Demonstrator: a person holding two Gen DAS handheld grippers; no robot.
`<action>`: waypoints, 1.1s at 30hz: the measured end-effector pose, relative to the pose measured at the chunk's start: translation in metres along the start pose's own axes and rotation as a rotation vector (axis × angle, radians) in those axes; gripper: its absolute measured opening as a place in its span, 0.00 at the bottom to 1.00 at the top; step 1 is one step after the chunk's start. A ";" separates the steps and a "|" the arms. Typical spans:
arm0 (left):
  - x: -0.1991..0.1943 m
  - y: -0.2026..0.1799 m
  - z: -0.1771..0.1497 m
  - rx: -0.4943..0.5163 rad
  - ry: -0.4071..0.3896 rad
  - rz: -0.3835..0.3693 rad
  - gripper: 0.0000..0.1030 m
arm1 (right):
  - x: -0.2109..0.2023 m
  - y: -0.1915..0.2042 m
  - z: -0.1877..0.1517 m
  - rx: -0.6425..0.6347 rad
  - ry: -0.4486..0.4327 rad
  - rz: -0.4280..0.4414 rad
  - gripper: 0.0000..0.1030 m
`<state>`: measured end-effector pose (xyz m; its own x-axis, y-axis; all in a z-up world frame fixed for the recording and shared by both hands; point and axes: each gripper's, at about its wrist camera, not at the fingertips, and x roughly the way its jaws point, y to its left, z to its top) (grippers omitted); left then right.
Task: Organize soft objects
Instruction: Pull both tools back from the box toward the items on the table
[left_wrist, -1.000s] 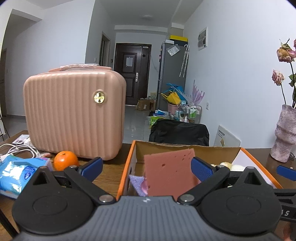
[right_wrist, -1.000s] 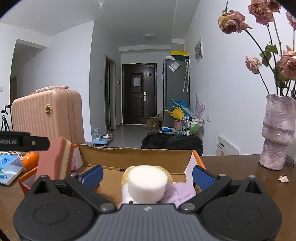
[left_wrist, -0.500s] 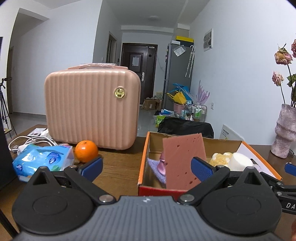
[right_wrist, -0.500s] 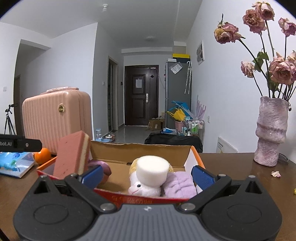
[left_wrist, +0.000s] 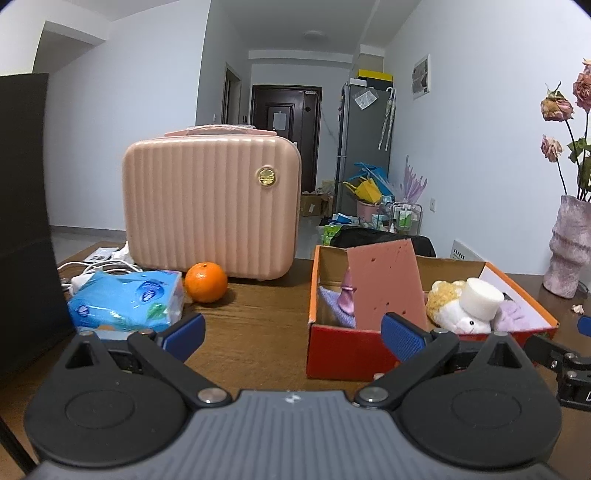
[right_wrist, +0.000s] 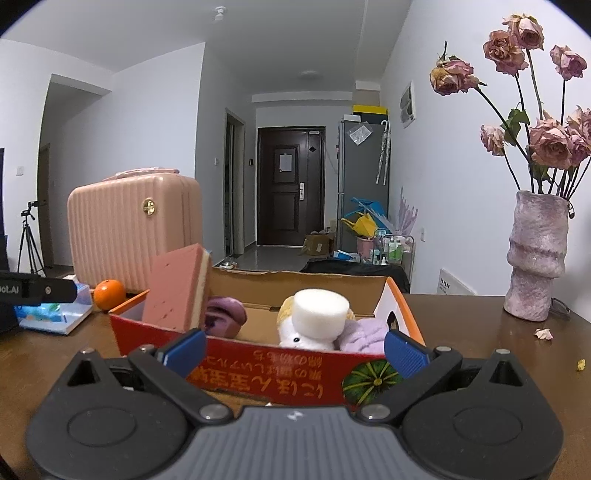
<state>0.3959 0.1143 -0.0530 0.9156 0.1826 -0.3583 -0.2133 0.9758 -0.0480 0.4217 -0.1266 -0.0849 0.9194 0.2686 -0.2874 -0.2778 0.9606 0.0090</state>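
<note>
left gripper (left_wrist: 291, 332) spread wide, holding nothing, hovering over the table (left_wrist: 251, 332) in front of the box's left end. right gripper (right_wrist: 295, 350) also spread, empty, right at the front wall of the cardboard box (right_wrist: 280, 373).

soft things all sit in the box: pink sponge (right_wrist: 177, 291) propped upright at the left end, leaning; white foam cylinder (right_wrist: 320, 314) resting on a plush toy (right_wrist: 299, 338); lavender cloth (right_wrist: 360, 336) at the right, purple soft item (right_wrist: 225, 317) behind the sponge.

handling guess: all light, squashy, not fragile, not slippery. sponge likely pinches best across its thick edge near the top; foam cylinder across its round sides, gently, it will dent.

count: one sponge, one foam cylinder, one plush, one lavender cloth, one purple item (maybe more hidden). outside the box: one orange (left_wrist: 205, 282), one tissue pack (left_wrist: 125, 301), one pink case (left_wrist: 212, 206), one vase (right_wrist: 537, 254).
</note>
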 end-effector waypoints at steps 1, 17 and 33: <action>-0.004 0.001 -0.002 0.001 -0.001 0.001 1.00 | -0.002 0.001 -0.001 -0.002 0.000 0.002 1.00; -0.055 0.037 -0.024 -0.006 -0.002 -0.005 1.00 | -0.029 0.011 -0.016 -0.033 0.033 0.021 1.00; -0.056 0.046 -0.032 0.016 0.039 -0.025 1.00 | -0.039 0.018 -0.020 -0.040 0.076 0.037 1.00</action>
<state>0.3240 0.1452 -0.0651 0.9063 0.1538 -0.3936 -0.1851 0.9818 -0.0427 0.3752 -0.1211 -0.0922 0.8849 0.2963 -0.3594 -0.3236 0.9461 -0.0167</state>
